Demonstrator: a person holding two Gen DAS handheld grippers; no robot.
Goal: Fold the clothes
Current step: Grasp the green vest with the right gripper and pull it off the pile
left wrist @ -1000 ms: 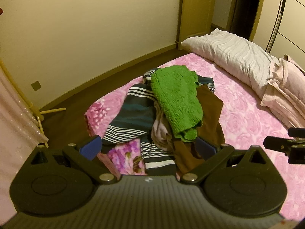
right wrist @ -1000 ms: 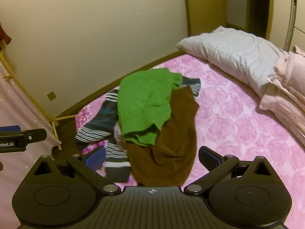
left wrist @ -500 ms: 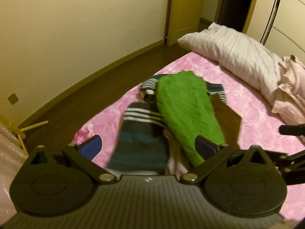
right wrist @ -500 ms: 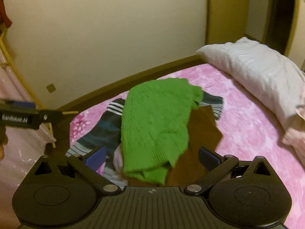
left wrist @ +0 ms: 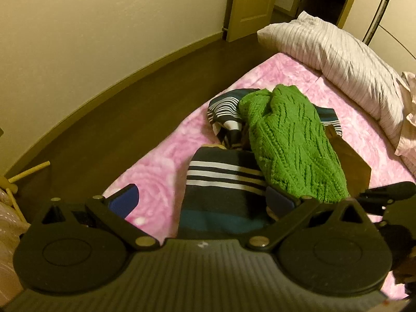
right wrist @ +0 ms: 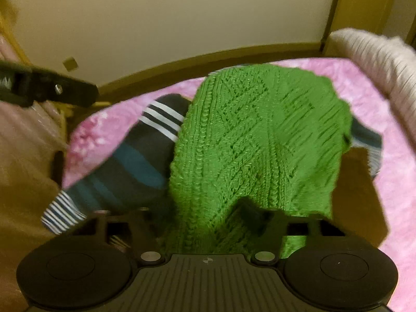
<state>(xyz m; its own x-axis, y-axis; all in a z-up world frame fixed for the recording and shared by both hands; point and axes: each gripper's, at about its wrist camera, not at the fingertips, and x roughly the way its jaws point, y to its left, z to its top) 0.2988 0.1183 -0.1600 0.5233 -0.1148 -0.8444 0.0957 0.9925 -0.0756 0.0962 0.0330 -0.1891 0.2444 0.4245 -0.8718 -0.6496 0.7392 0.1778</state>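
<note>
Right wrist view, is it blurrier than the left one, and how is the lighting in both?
Right wrist view: clearly motion-blurred; the pillow and the striped garment smear, and the green knit sweater fills the frame around the right tongs. Left wrist view: sharper, the sweater's knit pattern readable, only the near stripes soft. Both: dim, warm yellowish light and fisheye-bent walls.

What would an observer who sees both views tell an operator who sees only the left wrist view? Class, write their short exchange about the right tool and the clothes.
Operator: Is the right tool gripping anything?
Observer: Yes. The right tool looks closed on the near end of the green sweater, though the picture is blurred.
Operator: My own tool hides the near end of the striped garment. Where does it stop?
Observer: The striped garment ends in a finely striped hem at the near-left edge of the bed.
</note>
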